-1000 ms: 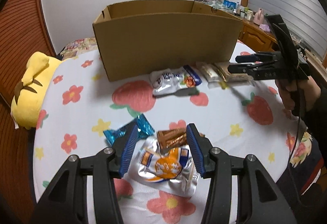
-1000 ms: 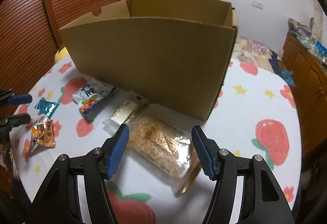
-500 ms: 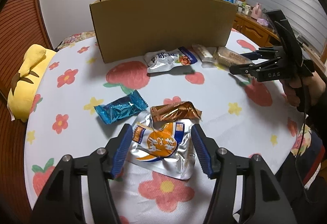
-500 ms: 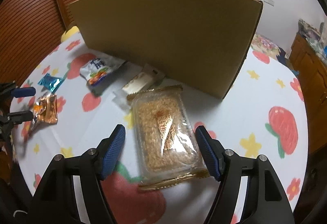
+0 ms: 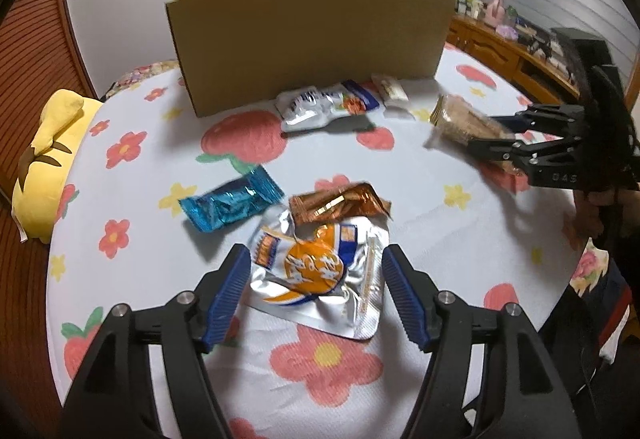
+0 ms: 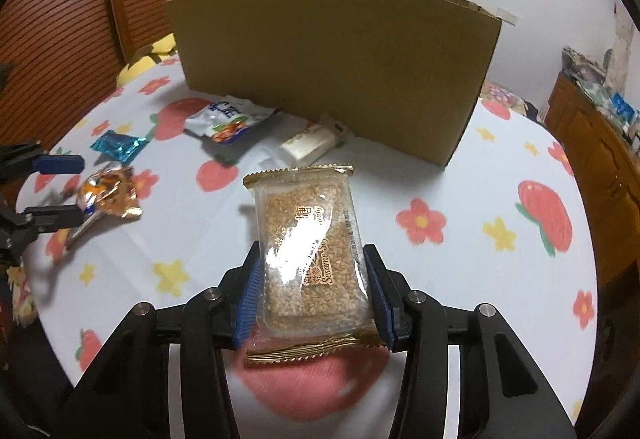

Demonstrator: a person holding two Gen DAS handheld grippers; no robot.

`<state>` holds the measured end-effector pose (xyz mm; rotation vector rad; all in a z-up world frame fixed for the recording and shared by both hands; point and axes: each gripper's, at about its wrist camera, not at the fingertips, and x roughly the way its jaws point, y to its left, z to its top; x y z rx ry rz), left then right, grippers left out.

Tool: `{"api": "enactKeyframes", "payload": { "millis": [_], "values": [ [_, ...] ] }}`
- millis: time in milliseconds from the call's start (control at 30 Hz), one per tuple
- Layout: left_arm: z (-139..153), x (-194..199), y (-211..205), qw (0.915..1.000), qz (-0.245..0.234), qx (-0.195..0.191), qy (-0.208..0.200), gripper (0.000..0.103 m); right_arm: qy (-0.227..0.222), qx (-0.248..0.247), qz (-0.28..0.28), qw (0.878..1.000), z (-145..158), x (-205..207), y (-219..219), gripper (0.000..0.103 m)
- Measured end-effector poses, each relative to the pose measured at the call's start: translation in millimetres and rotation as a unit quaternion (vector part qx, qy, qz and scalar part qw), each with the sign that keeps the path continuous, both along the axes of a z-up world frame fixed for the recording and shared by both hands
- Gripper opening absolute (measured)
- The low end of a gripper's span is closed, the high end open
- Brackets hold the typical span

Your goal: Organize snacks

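Snacks lay scattered over a round table (image 5: 460, 247) dressed in a white cloth printed with flowers and strawberries. Toward the far side stood a tall cardboard box (image 5: 308, 39), and just in front of its near wall rested a white and blue pouch (image 5: 326, 107) with a small pale packet (image 5: 390, 91) to its right.

On the right, the right gripper (image 6: 314, 293) had just been closing, and its blue pads pressed on both long edges of a clear sesame candy pack (image 6: 310, 239) with gold crimped ends. From the other side of the table that pack showed lifted clear of the cloth, its far end pointing toward the box.

On the left and nearer, the left gripper (image 5: 316, 295) had just been spreading its jaws and stood wide, one blue pad on either side of a crinkled silver pouch with an orange print (image 5: 320, 275). Neither pad touched the foil, and the pouch lay flat on the cloth. A bronze wrapper (image 5: 340, 205) overlapped its far edge, and a shiny blue wrapper (image 5: 230, 203) lay just to the left of that.

Off the table's far left edge sat a yellow plush toy (image 5: 44, 159). A wooden cabinet (image 5: 500, 55) ran along the wall at the far right.
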<state>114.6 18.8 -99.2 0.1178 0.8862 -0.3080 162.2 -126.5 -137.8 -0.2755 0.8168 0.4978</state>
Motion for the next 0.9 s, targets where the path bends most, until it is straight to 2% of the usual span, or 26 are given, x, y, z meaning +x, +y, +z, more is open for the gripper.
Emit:
{"api": "enactKeyframes", "payload": {
  "millis": [167,367,500,800,900],
  "values": [
    [1.6,-1.3,-4.7,1.0,-0.003,-0.002,0.0,0.068,0.006,0.014,-0.008,1.0,-3.1,-8.1,-2.3,0.049],
    [-0.9,7.5,-5.4,0.9999,-0.002,0.006,0.009,0.07,-0.001,0.002,-0.004,1.0,-5.6,-10.5,2.2,0.05],
    [-5.4,12.2,-5.2,0.9998,-0.002,0.009,0.016,0.077,-0.004,-0.001,-0.003,1.0,-7.5,-11.2,3.3,0.05],
    [-8.4,16.6,-9.1,0.9996,-0.011,0.021,0.014,0.086,-0.005,-0.004,-0.002,1.0,-9.4,-10.3,5.0,0.05],
    [-13.7,20.5,-8.2,0.9993,-0.014,0.018,0.028,0.088,-0.004,-0.004,-0.001,1.0,-9.6,-10.1,4.9,0.05]
  ]
}}
